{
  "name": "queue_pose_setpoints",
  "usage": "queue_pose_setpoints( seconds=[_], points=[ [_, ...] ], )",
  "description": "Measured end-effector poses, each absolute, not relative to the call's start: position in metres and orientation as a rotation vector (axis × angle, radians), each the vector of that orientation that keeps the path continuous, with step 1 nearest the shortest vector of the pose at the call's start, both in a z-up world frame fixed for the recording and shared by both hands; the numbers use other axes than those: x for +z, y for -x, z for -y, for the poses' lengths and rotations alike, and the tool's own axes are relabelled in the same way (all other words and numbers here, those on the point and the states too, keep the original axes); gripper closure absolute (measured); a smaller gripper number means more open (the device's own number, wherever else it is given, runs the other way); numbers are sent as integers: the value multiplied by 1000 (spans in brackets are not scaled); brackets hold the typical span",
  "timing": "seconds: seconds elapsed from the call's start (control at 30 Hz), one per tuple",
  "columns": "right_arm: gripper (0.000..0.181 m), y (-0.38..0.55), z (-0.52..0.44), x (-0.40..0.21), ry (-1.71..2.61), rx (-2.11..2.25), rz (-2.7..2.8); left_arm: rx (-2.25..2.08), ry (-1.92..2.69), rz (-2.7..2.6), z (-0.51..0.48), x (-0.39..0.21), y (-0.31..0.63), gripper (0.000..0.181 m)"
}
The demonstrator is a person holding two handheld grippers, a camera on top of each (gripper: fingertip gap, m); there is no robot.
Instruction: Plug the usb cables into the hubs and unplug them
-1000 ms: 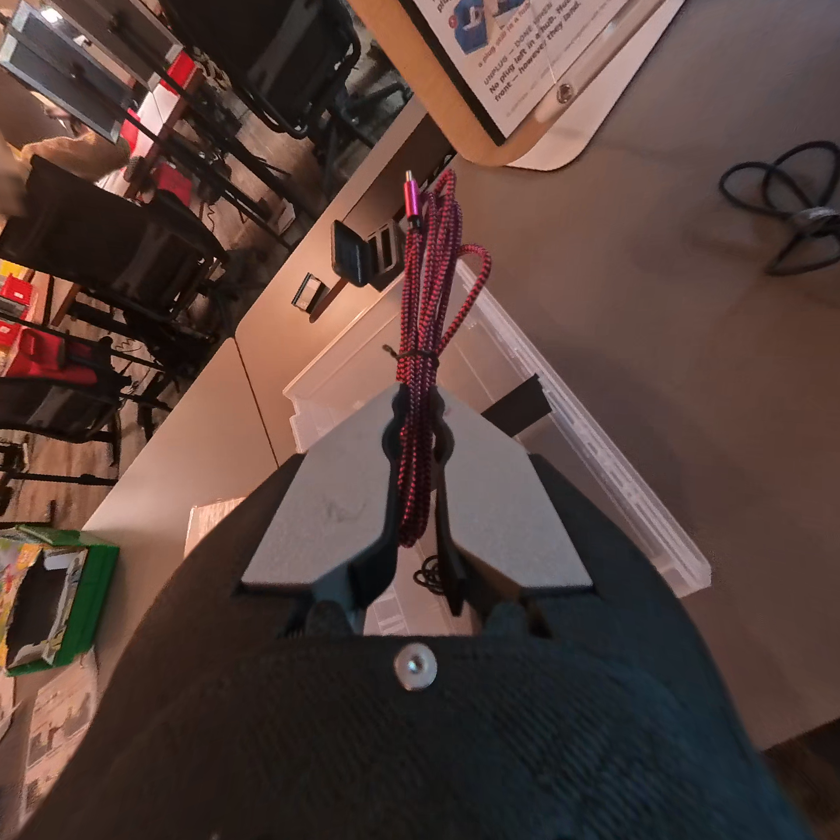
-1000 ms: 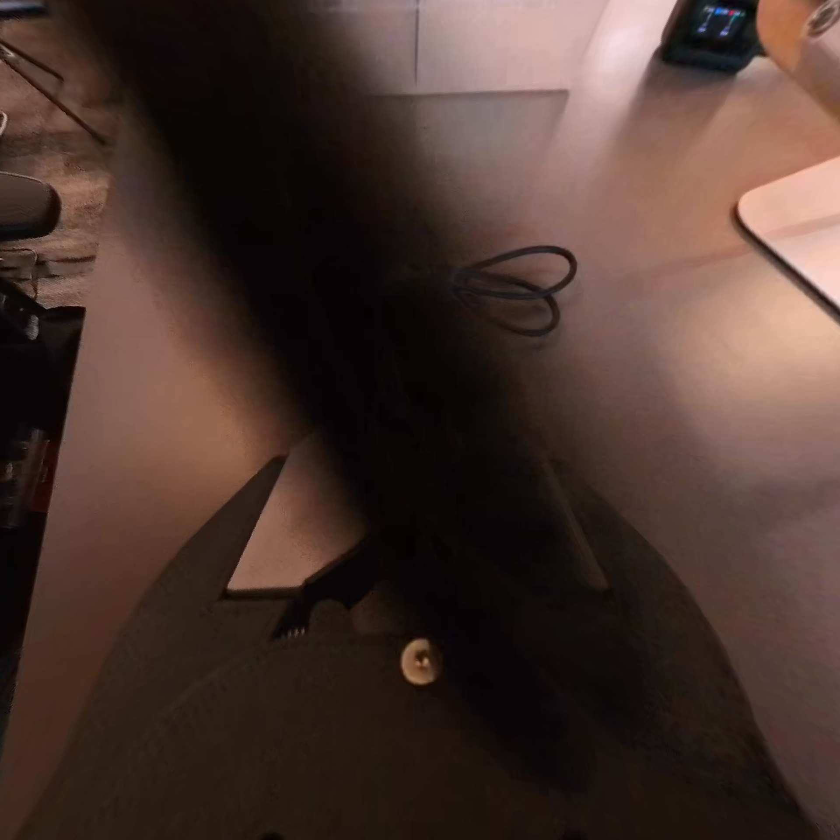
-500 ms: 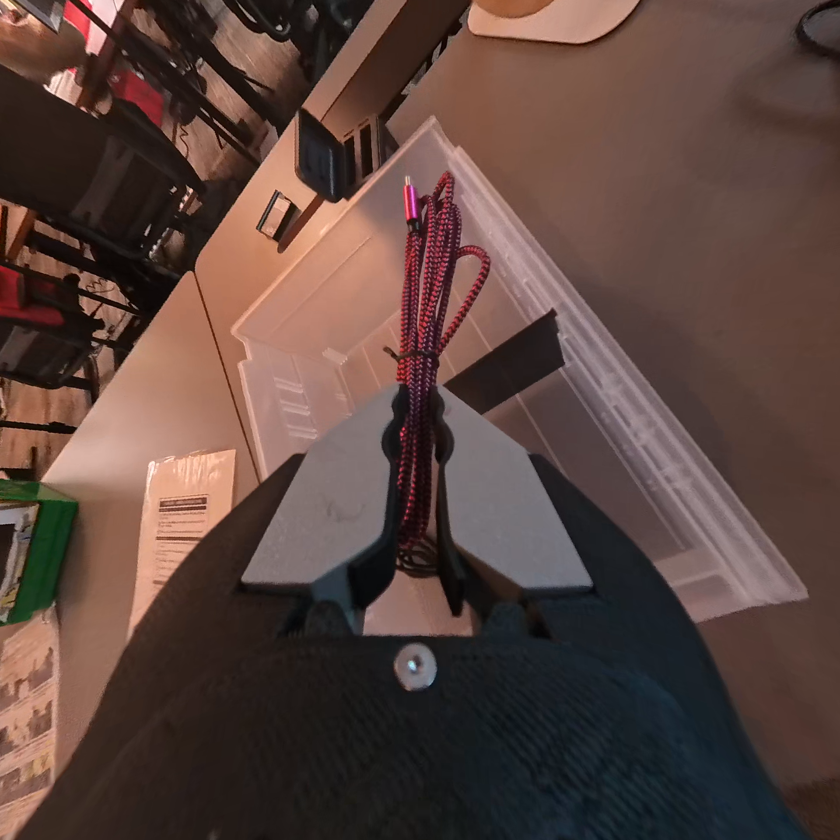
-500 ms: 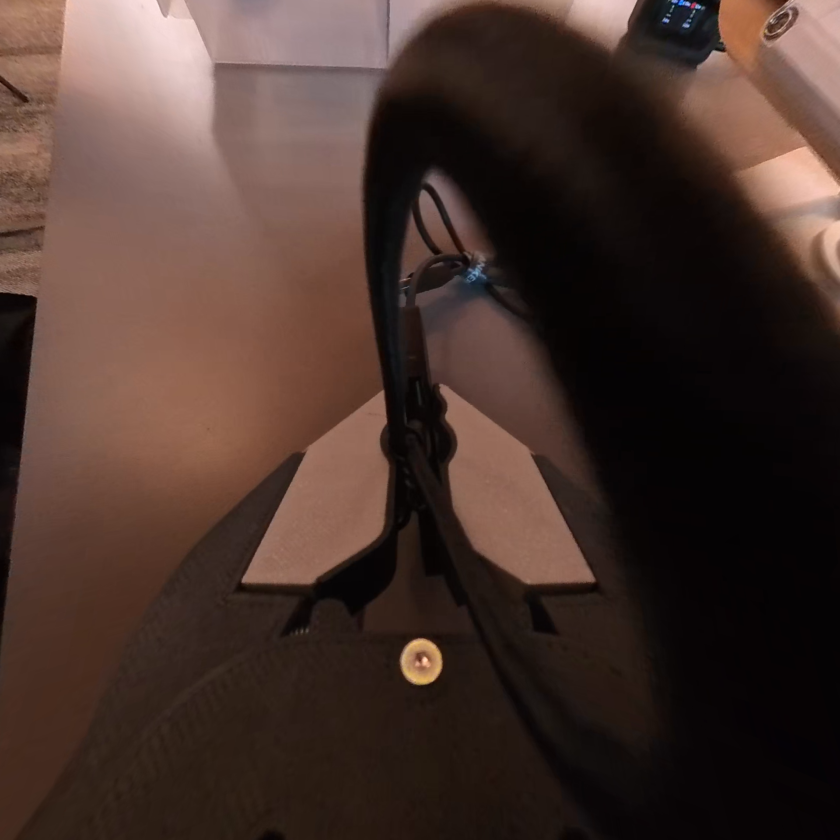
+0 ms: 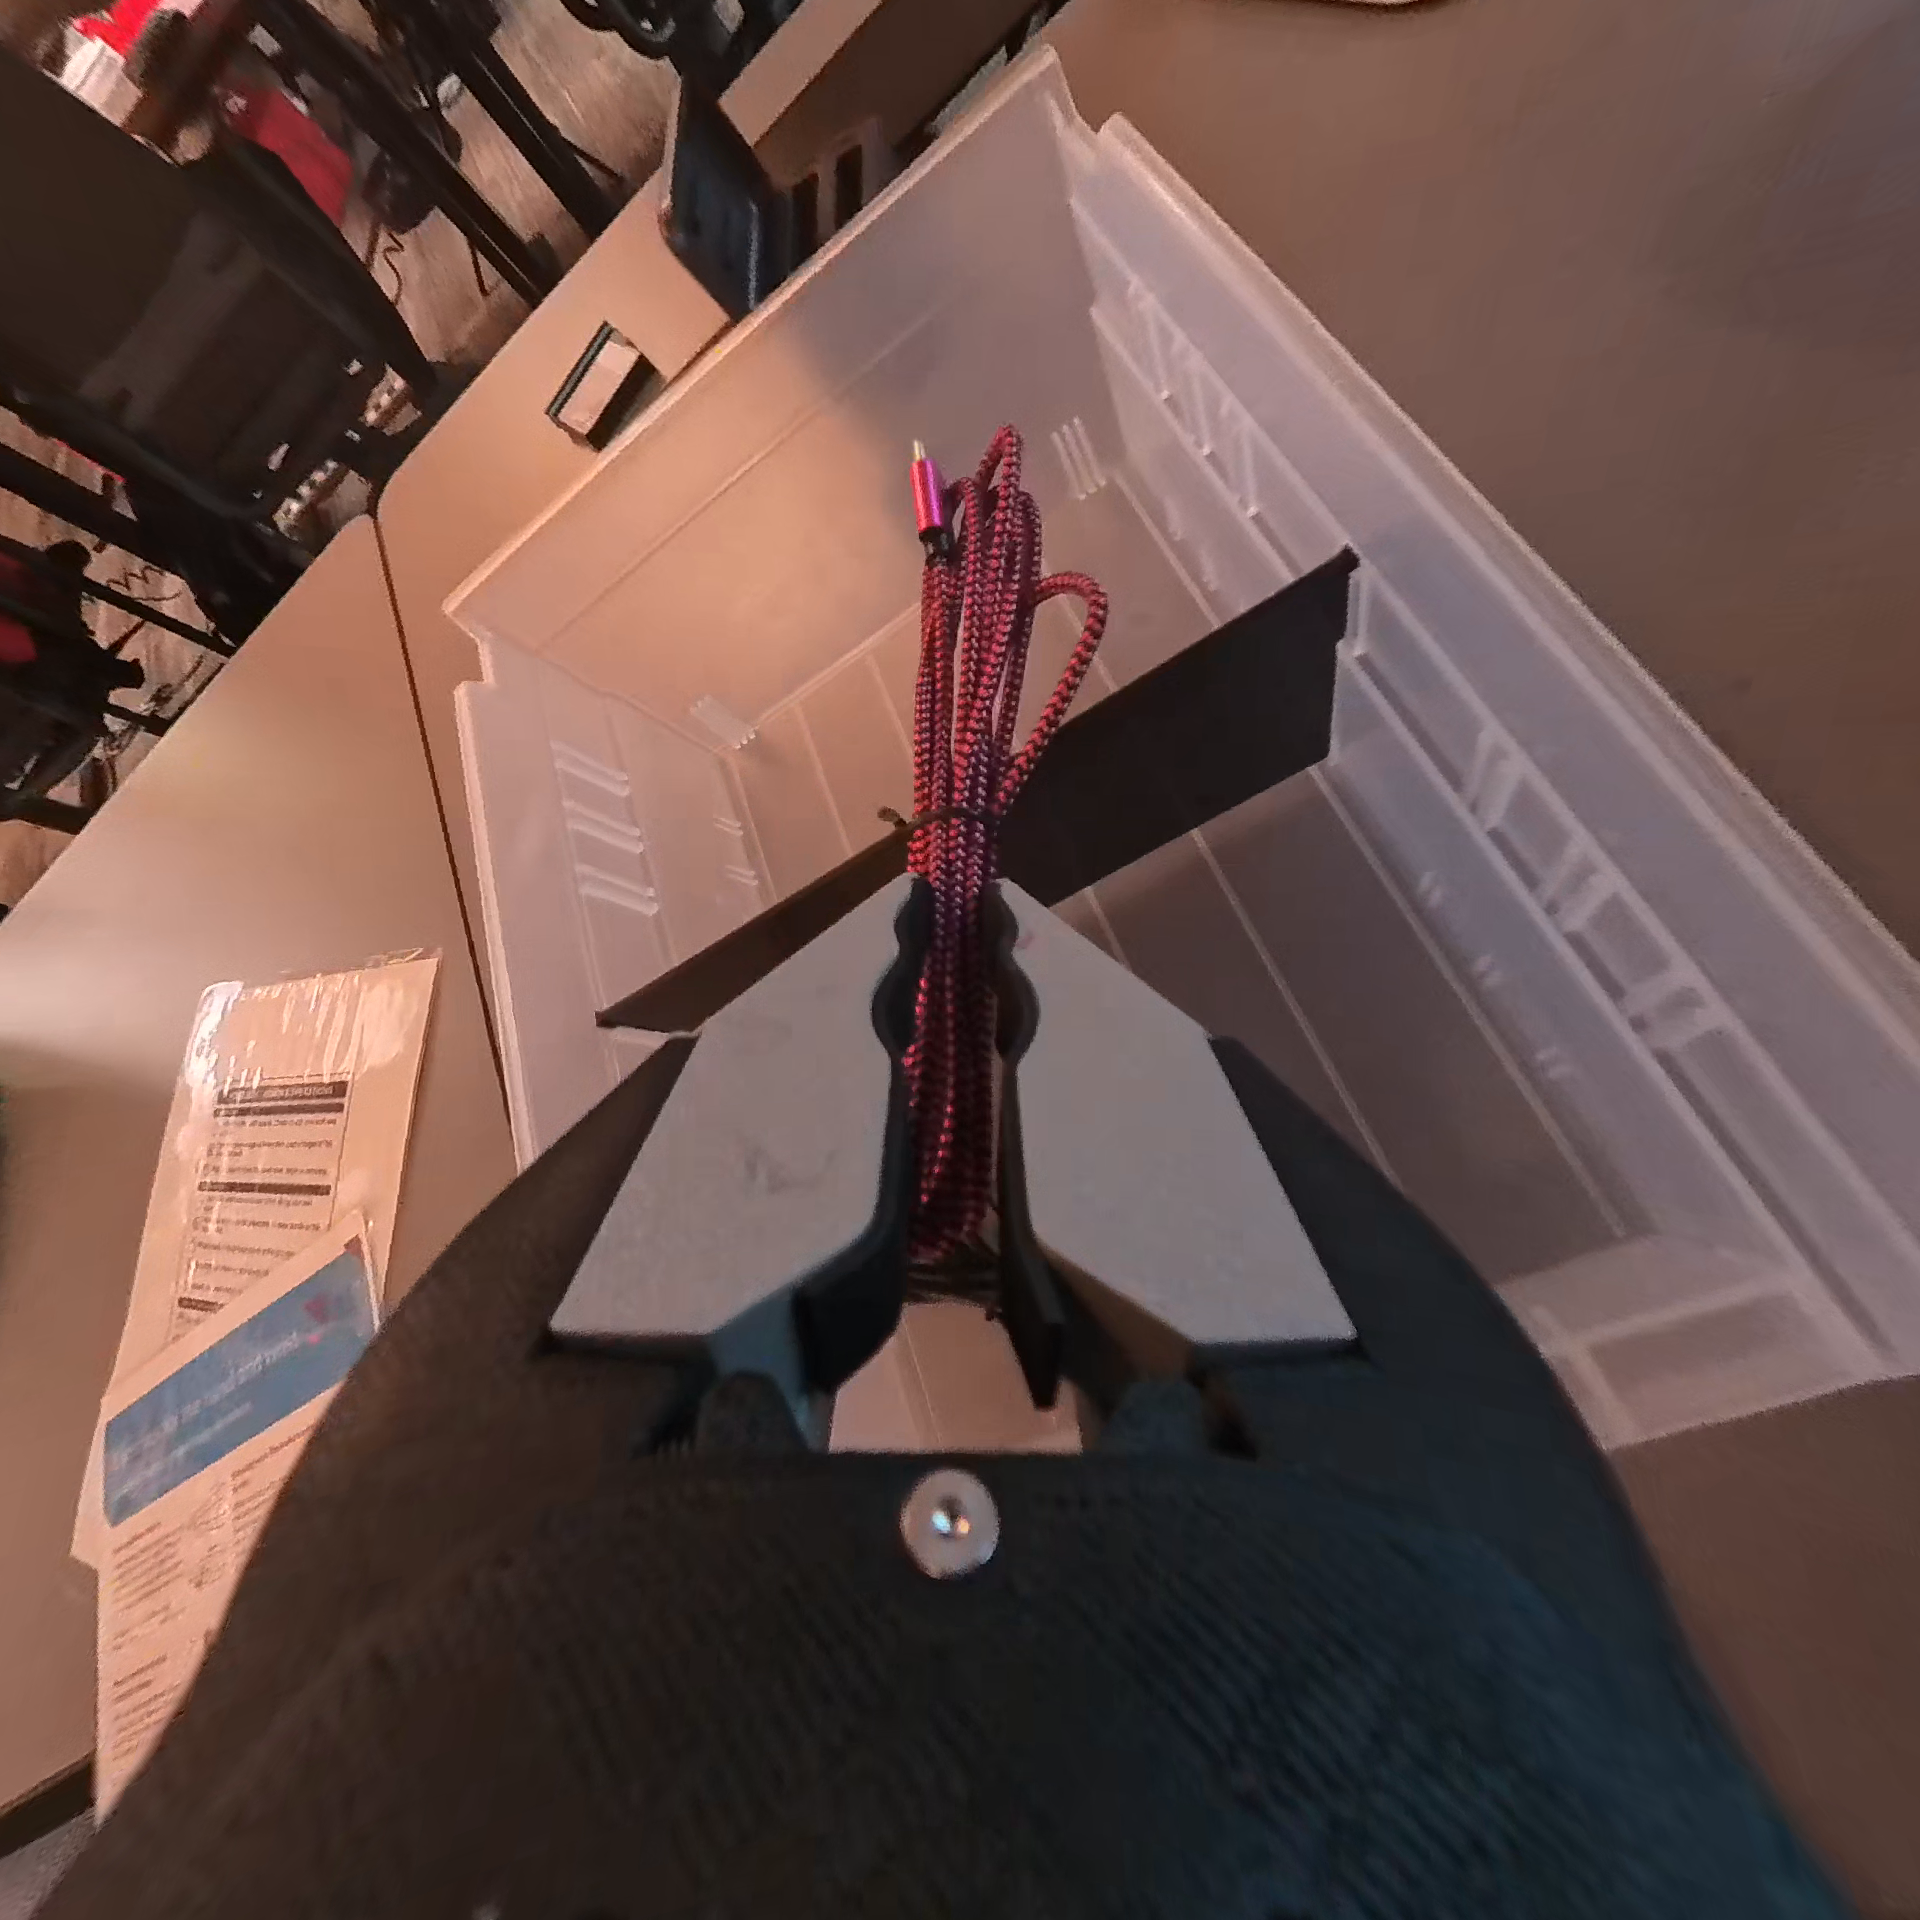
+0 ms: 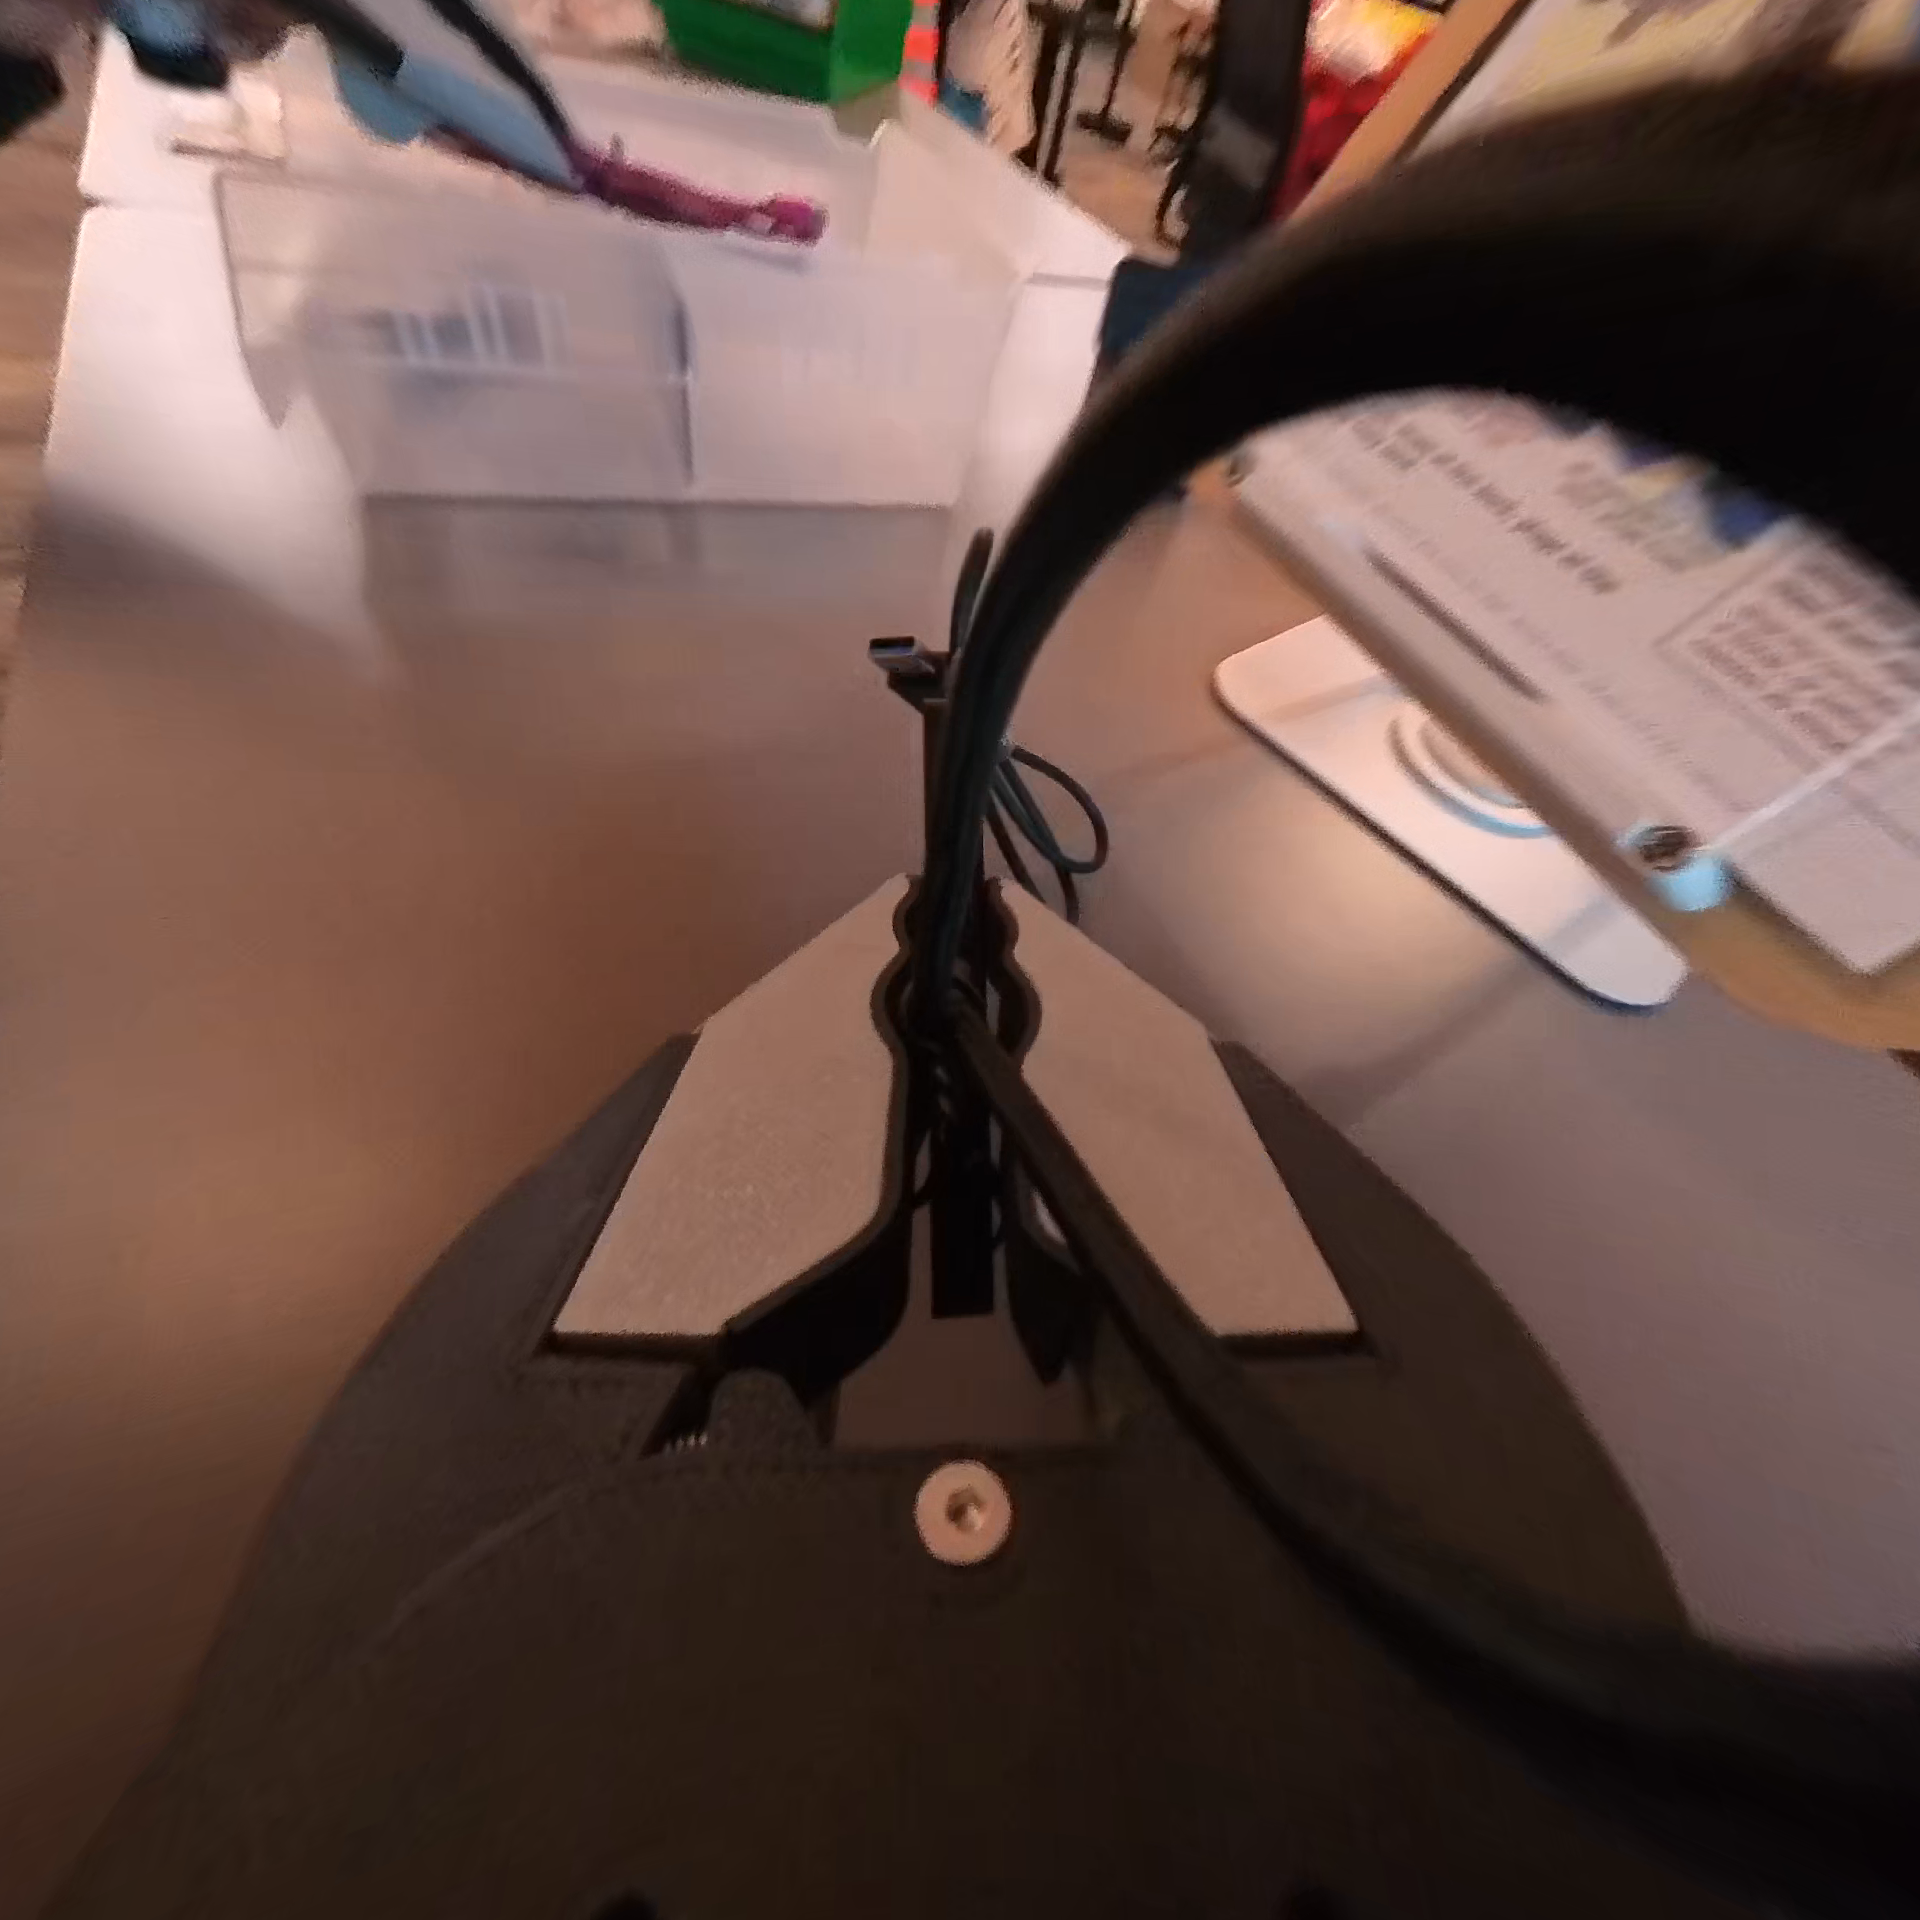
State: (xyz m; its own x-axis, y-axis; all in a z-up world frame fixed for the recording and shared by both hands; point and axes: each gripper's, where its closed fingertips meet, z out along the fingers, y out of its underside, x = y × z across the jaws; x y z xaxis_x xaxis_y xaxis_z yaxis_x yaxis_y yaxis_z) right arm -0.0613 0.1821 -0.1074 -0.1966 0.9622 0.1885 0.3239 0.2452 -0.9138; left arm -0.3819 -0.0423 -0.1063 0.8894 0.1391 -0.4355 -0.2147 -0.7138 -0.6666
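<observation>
Both grippers' jaws nearly closed

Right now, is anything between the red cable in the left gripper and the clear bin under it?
Partly. The left gripper is shut on the red braided cable over the clear plastic bin. A black divider crosses the bin under the bundle; the compartment beyond it looks open, with nothing in it.

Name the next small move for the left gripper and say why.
Probably lower it and open over the clear bin: the left gripper is shut on the bundled red braided cable, which hangs above the bin's compartment beyond the black divider.
</observation>
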Motion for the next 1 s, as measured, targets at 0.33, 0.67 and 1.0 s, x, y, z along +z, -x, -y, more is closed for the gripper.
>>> queue_pose_setpoints(
  seconds=[0.33, 0.67, 1.0],
  points=[
    [174, 43, -211, -82, 1213, 1030, 1507, 565, 2176, -8, 45, -98, 378, 173],
    [174, 45, -172, -131, 1192, 1040, 1816, 209, 1935, -183, -2, -37, 279, 174],
    [173, 50, -156, -154, 1201, 1026, 1945, -702, 1734, -411, -97, -14, 97, 174]
  ],
)
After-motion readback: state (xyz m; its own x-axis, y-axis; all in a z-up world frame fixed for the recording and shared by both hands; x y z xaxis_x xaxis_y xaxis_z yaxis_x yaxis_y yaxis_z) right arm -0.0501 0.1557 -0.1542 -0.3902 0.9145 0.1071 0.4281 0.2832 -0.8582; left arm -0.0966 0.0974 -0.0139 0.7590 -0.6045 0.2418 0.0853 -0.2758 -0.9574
